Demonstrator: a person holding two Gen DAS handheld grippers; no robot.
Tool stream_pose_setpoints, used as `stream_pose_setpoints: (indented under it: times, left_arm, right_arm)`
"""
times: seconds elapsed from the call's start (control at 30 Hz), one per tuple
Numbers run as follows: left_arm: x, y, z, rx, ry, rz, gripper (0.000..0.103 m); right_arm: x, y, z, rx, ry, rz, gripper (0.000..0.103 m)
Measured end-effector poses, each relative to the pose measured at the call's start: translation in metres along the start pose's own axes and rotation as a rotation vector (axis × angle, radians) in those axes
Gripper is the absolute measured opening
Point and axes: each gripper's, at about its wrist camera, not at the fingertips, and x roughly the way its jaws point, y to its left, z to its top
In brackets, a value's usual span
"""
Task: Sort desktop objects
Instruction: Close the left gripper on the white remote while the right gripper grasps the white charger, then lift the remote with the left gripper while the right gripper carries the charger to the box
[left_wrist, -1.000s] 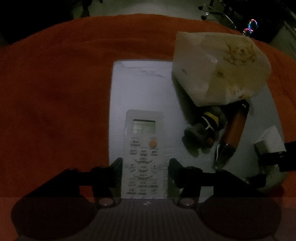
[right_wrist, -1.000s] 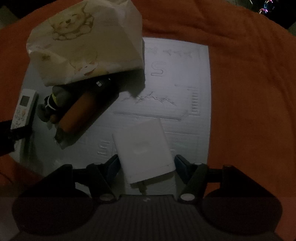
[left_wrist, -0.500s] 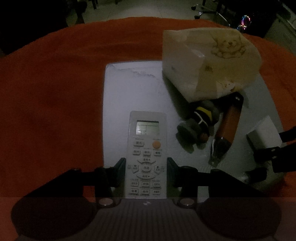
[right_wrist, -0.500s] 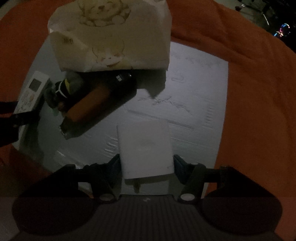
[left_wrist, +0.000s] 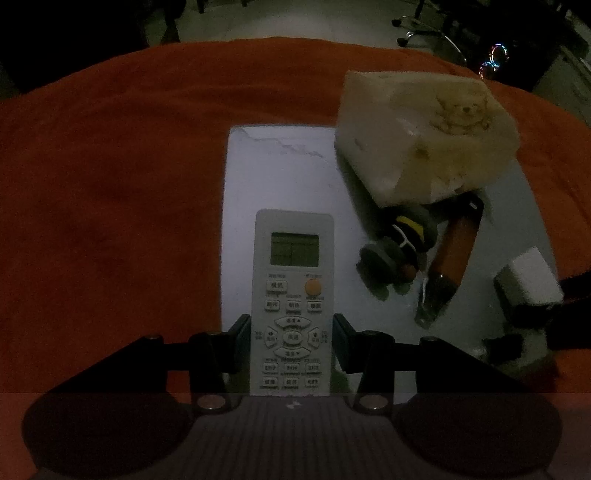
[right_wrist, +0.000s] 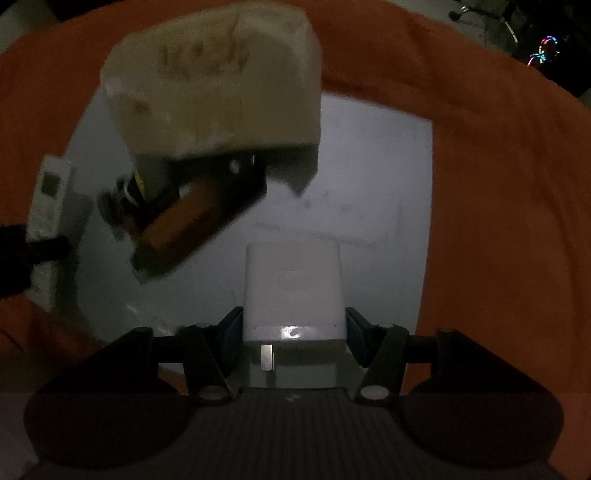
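Dim, underexposed frames, fisheye bending at edges, right wrist view motion-blurred, grainy shadows

place: dim office | cues: swivel-chair base (left_wrist: 424, 27), RGB-lit computer case (left_wrist: 495, 61), bare floor (left_wrist: 295, 18)

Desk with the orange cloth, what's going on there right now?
A person is working two handheld grippers over a grey mat. The left gripper is clamped on a white remote control; the right gripper grips a white power adapter. A cream tissue pack, small plush toy and orange pen lie untouched.
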Motion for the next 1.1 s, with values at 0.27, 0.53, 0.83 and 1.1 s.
stream_pose_setpoints:
  times: [0.27, 0.53, 0.83, 1.1]
  left_arm:
    - [-0.005, 0.001, -0.002, -0.005, -0.001, -0.002, 0.040]
    - [-0.006, 0.001, -0.005, -0.004, 0.010, 0.000, 0.040]
    - [-0.009, 0.008, -0.004, -0.029, 0.020, -0.009, 0.040]
    - [-0.036, 0.014, 0.002, -0.059, -0.023, -0.024, 0.040]
  right_arm:
    - [0.008, 0.003, -0.009, -0.016, 0.059, -0.013, 0.063]
    - [0.018, -0.001, -0.004, 0.000, 0.066, -0.008, 0.062]
    - [0.003, -0.006, -0.017, 0.025, 0.005, -0.006, 0.059]
    - [-0.037, -0.017, -0.022, 0.081, -0.063, 0.022, 0.059]
